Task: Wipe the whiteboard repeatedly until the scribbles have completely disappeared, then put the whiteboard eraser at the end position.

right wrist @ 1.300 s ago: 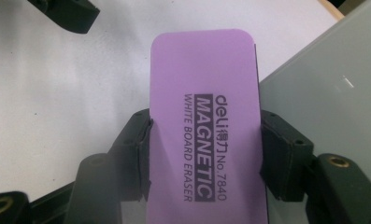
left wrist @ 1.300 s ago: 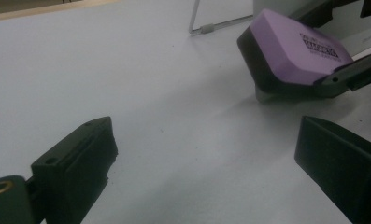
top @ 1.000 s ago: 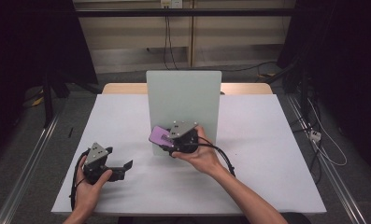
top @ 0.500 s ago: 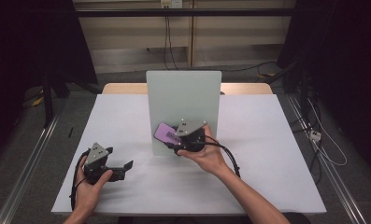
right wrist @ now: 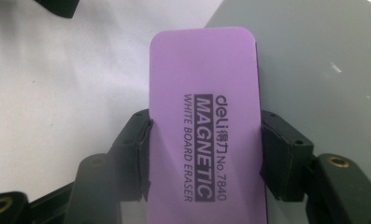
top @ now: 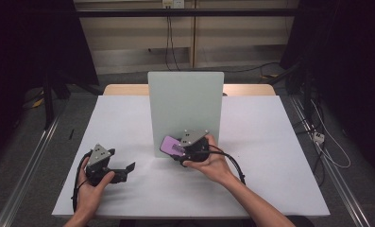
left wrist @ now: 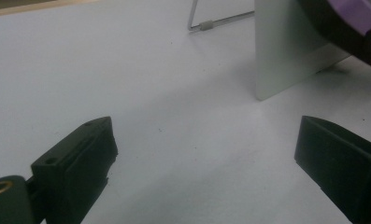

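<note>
Eraser, purple w/ dark print reading "deli MAGNETIC WHITE BOARD ERASER No.7840", sits clamped across its width in the right gripper, a black pad pressed to each long side, printed face toward that gripper's camera. In the high view the eraser is held low at the foot of the board, a pale grey-green panel standing upright near the table's centre, its face toward the person; whether eraser and panel actually touch can't be told from there. Right gripper view puts the eraser's far end over the board's edge, w/ white tabletop to the left of it. Right gripper, grey three-cornered plate on top, is gripped by the person's right hand, forearm coming in from the lower right, black cable looping off beside it. Left gripper rests well apart to the left on the white table, left hand wrapped round its body, jaws pointing right toward the board. Its fingers stand wide apart w/ nothing between them, bare tabletop in the gap. Past them, left gripper view catches the board's lower corner, a thin metal stand leg behind it, and a sliver of the purple eraser at top right.
</note>
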Demonstrator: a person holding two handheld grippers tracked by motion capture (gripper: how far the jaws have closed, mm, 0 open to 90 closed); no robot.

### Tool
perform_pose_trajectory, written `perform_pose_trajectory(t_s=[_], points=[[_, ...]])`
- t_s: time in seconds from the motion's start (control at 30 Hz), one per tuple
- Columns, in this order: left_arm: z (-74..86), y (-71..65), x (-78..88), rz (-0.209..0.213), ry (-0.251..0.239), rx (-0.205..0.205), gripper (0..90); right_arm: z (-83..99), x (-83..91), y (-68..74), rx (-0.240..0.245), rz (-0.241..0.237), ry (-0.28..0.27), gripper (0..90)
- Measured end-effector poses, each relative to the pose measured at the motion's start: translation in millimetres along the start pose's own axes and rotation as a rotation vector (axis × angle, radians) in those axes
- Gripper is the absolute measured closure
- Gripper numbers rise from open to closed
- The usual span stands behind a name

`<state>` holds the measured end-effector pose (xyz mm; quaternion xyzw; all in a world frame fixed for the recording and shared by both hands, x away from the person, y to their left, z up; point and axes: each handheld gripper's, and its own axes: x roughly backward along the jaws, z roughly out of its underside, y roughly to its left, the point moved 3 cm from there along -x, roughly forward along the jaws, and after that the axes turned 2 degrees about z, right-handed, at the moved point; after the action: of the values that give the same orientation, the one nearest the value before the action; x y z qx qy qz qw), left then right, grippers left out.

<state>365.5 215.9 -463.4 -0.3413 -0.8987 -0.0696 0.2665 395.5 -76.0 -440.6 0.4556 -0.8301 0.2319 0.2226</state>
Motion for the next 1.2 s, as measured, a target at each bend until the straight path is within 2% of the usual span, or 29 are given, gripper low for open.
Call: perform_pose_trajectory(t_s=[0.13, 0.33, 0.47, 0.7, 0.93, 1.2], points=[[0.3, 0.5, 0.6, -0.002, 0.005, 0.006, 5.2, -4.5, 15.0, -11.9, -0.037, 0.036, -0.051, 42.1], [2.8, -0.4, -0.1, 0.001, 0.014, 0.012, 5.2, -3.7, 29.9, -20.6, -0.058, 0.066, -0.066, 42.0], [3.2, 0.1, 1.3, -0.002, 0.008, 0.024, 5.3, 0.4, 31.4, -21.7, -0.100, 0.027, -0.065, 42.0], [2.4, -0.2, -0.7, -0.001, 0.013, 0.018, 5.2, 2.9, 40.9, -17.1, -0.088, -0.020, -0.066, 42.0], [1.4, -1.5, 0.2, -0.005, 0.007, 0.015, 5.3, 13.6, 47.3, -16.9, -0.108, -0.027, -0.046, 42.0], [1.7, -2.1, -0.3, -0.005, 0.008, 0.011, 5.3, 14.6, 53.0, -16.2, -0.118, -0.042, -0.041, 42.0]])
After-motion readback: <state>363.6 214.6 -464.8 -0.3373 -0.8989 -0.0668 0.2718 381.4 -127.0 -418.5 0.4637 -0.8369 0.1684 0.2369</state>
